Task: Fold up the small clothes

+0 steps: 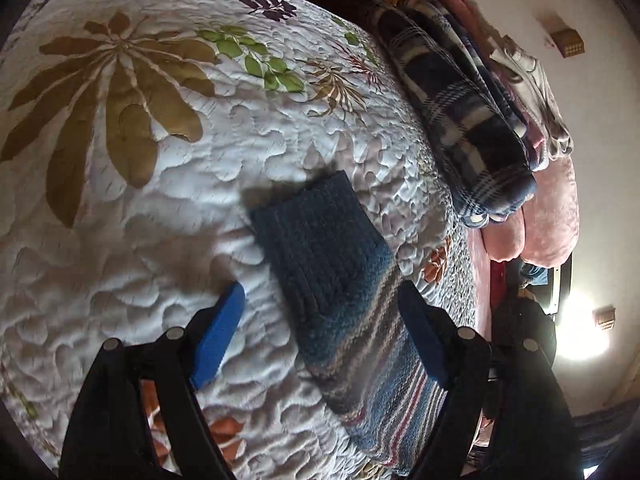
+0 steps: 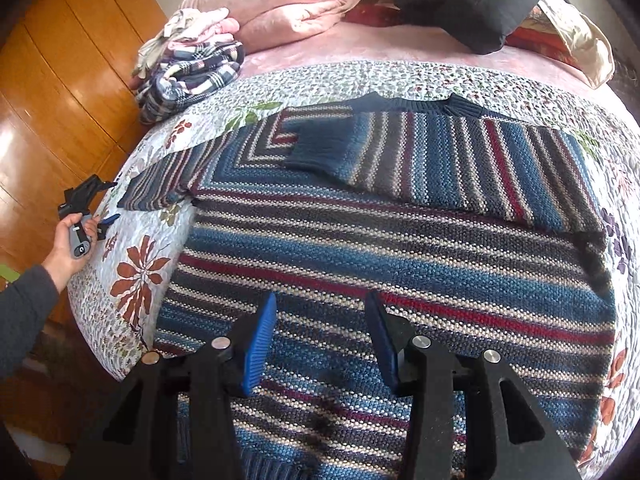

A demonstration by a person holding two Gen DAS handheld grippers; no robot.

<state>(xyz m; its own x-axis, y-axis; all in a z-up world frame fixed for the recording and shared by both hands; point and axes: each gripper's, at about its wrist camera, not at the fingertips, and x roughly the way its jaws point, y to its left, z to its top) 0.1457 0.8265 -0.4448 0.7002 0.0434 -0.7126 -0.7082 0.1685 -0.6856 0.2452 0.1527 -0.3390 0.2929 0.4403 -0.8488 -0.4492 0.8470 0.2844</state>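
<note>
While the sweater point(image 2: 400, 248) lies flat on the quilt point(image 2: 132, 304), its right sleeve is already folded across the chest, and the left sleeve point(image 1: 340, 264) is the part not yet brought in. That sleeve stretches away from the body toward the bed's edge, and its long axis runs almost straight out along the fingers of the left tongs point(image 1: 320, 332). The dark cuff sits at the far end, and striped knit passes down between the fingers. These tongs are spread wide, one blue pad on each side of the sleeve, gripping nothing; whether the right-hand pad touches the knit I cannot tell. The left hand point(image 2: 72, 248) is plainly the nearer one for this sleeve.

The right tongs point(image 2: 322, 340) hover low over the hem end of the body, also parted and empty, with stripes showing through the gap.

My guess is that the next step is pinching the sleeve and carrying it across the chest, so the grip should fall across the sleeve's width.

Only the right wrist view shows the whole garment, the folded sleeve and the hand holding the other tool at the bed's edge. Only the left wrist view shows the sleeve lined up between its pads. A plaid blanket point(image 1: 460, 120) is heaped beyond, well apart.
</note>
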